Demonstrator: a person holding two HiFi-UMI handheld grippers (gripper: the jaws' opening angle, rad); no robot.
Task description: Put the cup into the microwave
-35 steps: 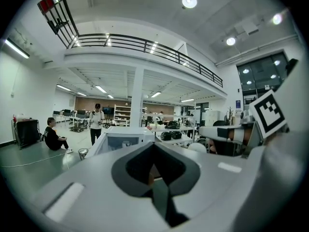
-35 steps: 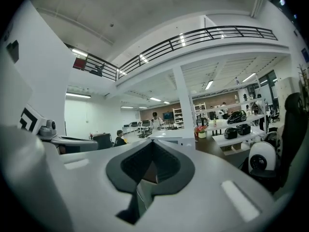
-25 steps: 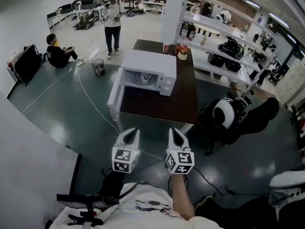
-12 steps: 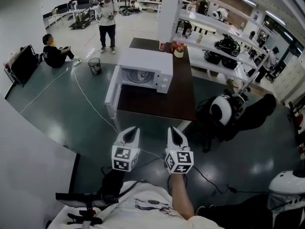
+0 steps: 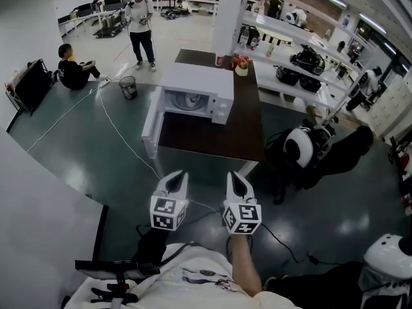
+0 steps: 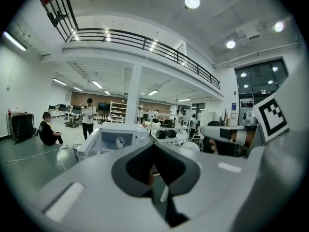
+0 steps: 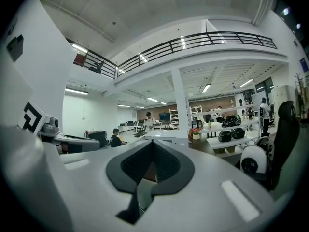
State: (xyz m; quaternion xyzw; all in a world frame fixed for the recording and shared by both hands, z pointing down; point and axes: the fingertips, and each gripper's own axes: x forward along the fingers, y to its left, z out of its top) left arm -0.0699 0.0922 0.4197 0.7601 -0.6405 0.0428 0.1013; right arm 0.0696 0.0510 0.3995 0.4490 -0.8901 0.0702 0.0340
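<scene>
- Hanging side by side at 6 o'clock of the head view, the left gripper (image 5: 178, 176) and the right gripper (image 5: 234, 176) are both empty.
- Each one has its jaws fully together, with nothing between them.
- The microwave (image 5: 193, 81) stands at 12 o'clock from them on a dark table (image 5: 219, 137), well apart from both.
- Its door (image 5: 151, 124) is swung open toward 9 o'clock.
- In the left gripper view a small white thing (image 6: 120, 141) shows inside the microwave. It is maybe the cup, but it is too small to be sure.
- A flower pot (image 5: 241, 68) stands on the table at 1 o'clock of the microwave.
- One person (image 5: 140, 11) stands at 11 o'clock beyond the table, and another (image 5: 72, 69) sits on the floor at 10 o'clock.
</scene>
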